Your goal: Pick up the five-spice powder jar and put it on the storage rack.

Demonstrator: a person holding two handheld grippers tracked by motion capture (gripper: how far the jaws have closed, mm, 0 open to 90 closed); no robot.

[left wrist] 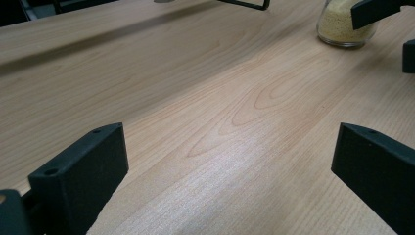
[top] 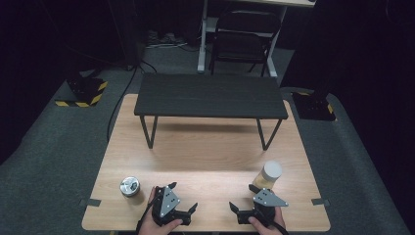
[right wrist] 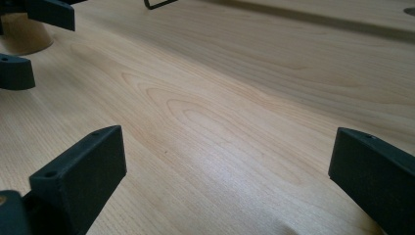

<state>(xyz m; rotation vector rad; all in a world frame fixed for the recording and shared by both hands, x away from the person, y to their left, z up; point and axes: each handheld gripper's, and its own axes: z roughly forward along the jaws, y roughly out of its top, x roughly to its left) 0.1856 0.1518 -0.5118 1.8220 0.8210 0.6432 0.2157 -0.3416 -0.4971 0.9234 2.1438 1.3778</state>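
Observation:
A jar with a silver lid (top: 130, 186) stands at the front left of the wooden table (top: 205, 147). Front right stands a white-lidded jar of yellow grains (top: 269, 176). My left gripper (top: 184, 197) is held just right of the silver-lidded jar, open, with its jaws pointing toward the table's middle. Facing it, my right gripper (top: 243, 197) is open too, just in front of the white-lidded jar. In the left gripper view the left gripper (left wrist: 227, 161) spans bare wood, and the yellow jar (left wrist: 345, 24) is at the top right. The right gripper (right wrist: 225, 161) holds nothing; a tan jar base (right wrist: 24, 36) shows top left.
A low black shelf on thin metal legs (top: 210, 95) stands across the back half of the table. Bare wood lies between the two grippers and under the shelf. Beyond the table are a grey floor, a folding chair (top: 244, 39) and cables.

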